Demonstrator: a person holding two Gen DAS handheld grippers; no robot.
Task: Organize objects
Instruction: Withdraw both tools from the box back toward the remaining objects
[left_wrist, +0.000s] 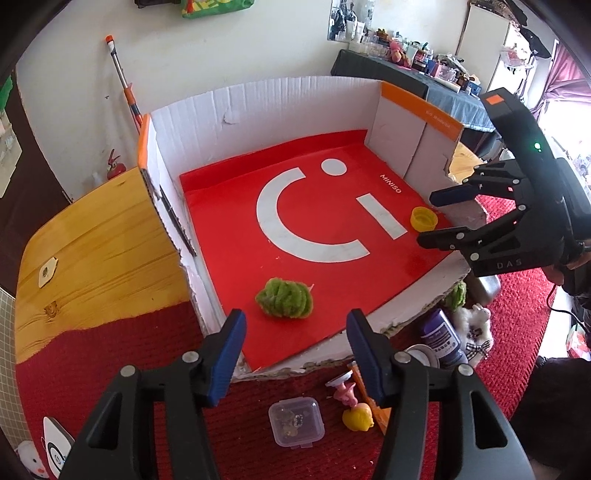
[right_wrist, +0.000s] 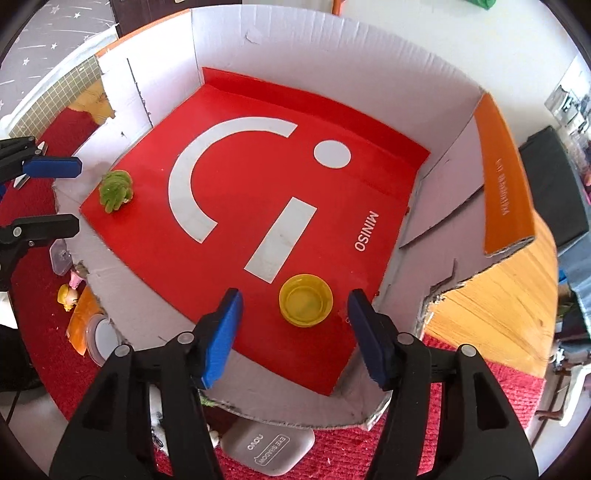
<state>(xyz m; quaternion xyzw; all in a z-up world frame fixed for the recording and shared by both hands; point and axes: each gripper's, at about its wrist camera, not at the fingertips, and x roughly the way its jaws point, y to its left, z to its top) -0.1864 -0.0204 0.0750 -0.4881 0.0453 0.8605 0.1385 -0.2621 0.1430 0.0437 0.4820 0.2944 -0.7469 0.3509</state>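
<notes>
Nearest the left tongs (left_wrist: 295, 354), which hang released and empty above the red carpet (left_wrist: 110, 354), lie a small clear lidded case (left_wrist: 296, 422), a yellow toy figure (left_wrist: 357, 416) and a pink one (left_wrist: 345, 391) just beside it. A dark purple bottle (left_wrist: 441, 338) and a round tin (left_wrist: 421, 352) sit to the right of these, all outside the box.

Beyond them stands the low torn front wall of the white cardboard box (left_wrist: 258, 99), its floor lined by a red MINISO sheet (left_wrist: 295, 266). A fuzzy green ball (left_wrist: 285, 297) rests on the sheet near that front edge, just ahead of the left tongs.

The right tongs (right_wrist: 293, 336) are likewise spread wide and hold nothing, poised over the box's right side. A yellow cap (right_wrist: 306, 300) lies open side up on the sheet between their blue pads (right_wrist: 221, 339), nearer the right one and touching neither. A grey eye-shadow case (right_wrist: 269, 448) lies on the carpet below them.

The wooden bench (left_wrist: 96, 243) carries the box. Farther off, an orange-handled mop (left_wrist: 123, 83) leans on the wall, and a cluttered side table (left_wrist: 406, 70) stands behind.
</notes>
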